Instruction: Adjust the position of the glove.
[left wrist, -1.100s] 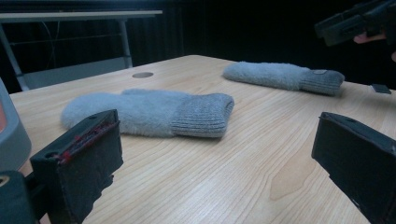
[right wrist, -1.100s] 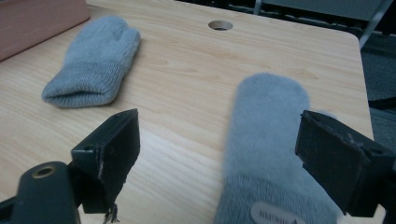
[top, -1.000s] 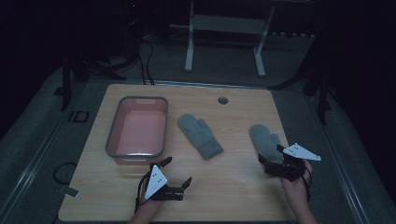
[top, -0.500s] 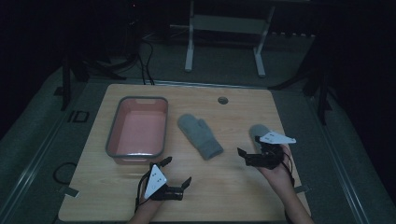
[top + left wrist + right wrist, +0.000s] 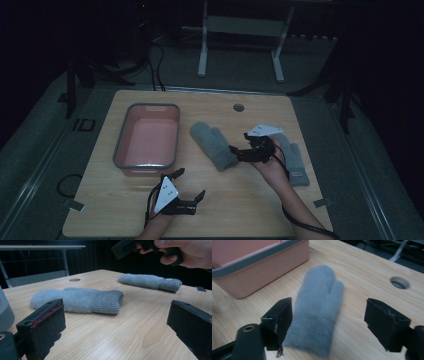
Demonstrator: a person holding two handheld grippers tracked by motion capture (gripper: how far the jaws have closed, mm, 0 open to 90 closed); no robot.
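Your right tool (image 5: 235, 150) hangs spread wide, right at the cuff of the near mitten (image 5: 214, 145) mid-bench, beside the pink bin (image 5: 146, 140). The 2nd mitten (image 5: 293, 158) lies under your wrist. Your left tool (image 5: 191, 184) rests spread at the front edge.

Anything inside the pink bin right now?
The pink bin looks empty in the high view: just its bare pink floor. Its near inside wall is hidden behind the rim. Both grey mittens, and, lie outside on the table.
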